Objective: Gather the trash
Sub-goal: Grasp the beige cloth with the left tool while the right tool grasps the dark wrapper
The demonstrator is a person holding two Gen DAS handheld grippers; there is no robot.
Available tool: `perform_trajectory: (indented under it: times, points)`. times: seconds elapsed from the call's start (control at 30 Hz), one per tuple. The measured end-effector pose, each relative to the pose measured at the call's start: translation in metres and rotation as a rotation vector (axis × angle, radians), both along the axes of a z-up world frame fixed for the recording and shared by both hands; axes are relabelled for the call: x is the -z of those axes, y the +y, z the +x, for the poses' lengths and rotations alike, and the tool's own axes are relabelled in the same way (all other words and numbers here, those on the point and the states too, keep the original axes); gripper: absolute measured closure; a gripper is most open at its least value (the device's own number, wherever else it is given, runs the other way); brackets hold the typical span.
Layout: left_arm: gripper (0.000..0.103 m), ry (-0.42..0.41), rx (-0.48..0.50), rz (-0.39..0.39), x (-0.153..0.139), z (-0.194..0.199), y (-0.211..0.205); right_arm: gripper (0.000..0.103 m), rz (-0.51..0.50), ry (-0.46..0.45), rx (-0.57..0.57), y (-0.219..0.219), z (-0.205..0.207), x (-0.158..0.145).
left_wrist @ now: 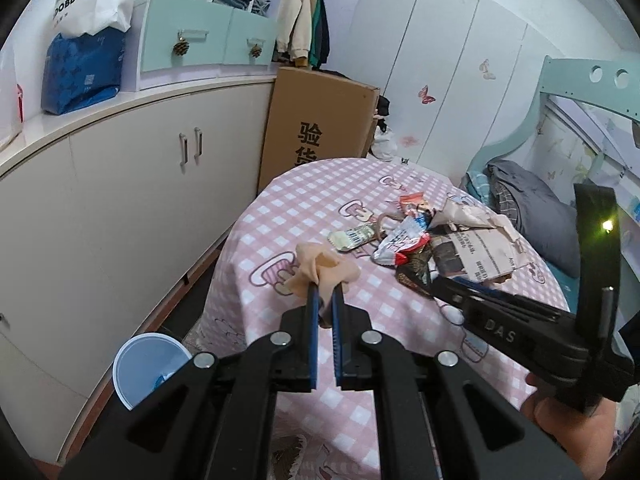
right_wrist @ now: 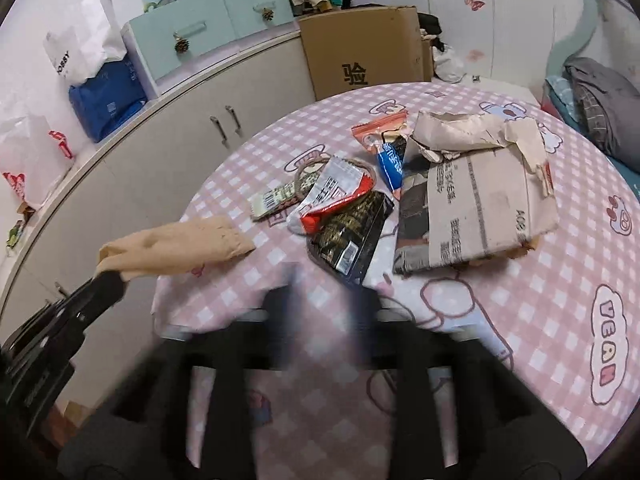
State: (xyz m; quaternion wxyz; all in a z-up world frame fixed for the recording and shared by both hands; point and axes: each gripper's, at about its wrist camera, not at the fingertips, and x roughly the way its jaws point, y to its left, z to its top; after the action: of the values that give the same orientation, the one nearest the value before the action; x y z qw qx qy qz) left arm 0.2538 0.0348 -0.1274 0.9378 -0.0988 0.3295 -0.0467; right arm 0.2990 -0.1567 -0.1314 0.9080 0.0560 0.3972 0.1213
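Over the worktop's (left_wrist: 320, 200) left edge, the left tool (left_wrist: 326, 294) is clamped on a beige stocking (left_wrist: 320, 266); the right tool (right_wrist: 324, 300), jaws apart and empty, sits behind the black wrapper (right_wrist: 352, 232).

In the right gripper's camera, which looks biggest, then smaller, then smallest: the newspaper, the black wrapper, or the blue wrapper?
1. Newspaper, clearly the biggest.
2. Black wrapper.
3. Blue wrapper, smallest, though other trash partly covers it and it lies farther away, so it may be bigger than it looks.
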Motion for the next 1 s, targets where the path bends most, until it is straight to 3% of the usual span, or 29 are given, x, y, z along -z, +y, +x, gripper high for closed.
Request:
perform_trajectory:
  times: [0.03,0.23,0.33,0.47,0.57,1.0]
  points:
    - [0.098,0.005,-0.005,-0.002,0.002,0.001,0.001,0.041,-0.016,-0.007,0.002,0.003,0.003,0.002]
    - [0.098,0.020,-0.009,-0.009,0.012,0.011,0.006,0.046,-0.091,0.018,-0.005,0.018,0.029,0.013]
    - [0.097,0.033,-0.005,-0.012,0.017,0.016,0.006,0.065,-0.119,0.063,-0.003,0.019,0.042,0.022]
    - [0.097,0.036,0.008,-0.025,0.019,0.019,0.007,0.077,-0.099,0.045,-0.036,0.012,0.038,0.020]
    - [0.097,0.030,0.025,-0.044,0.017,0.018,0.006,0.080,-0.116,0.025,-0.035,0.004,0.025,0.016]
    - [0.098,-0.041,0.095,-0.073,-0.015,-0.014,-0.013,0.081,-0.001,-0.047,-0.036,-0.025,-0.040,-0.028]
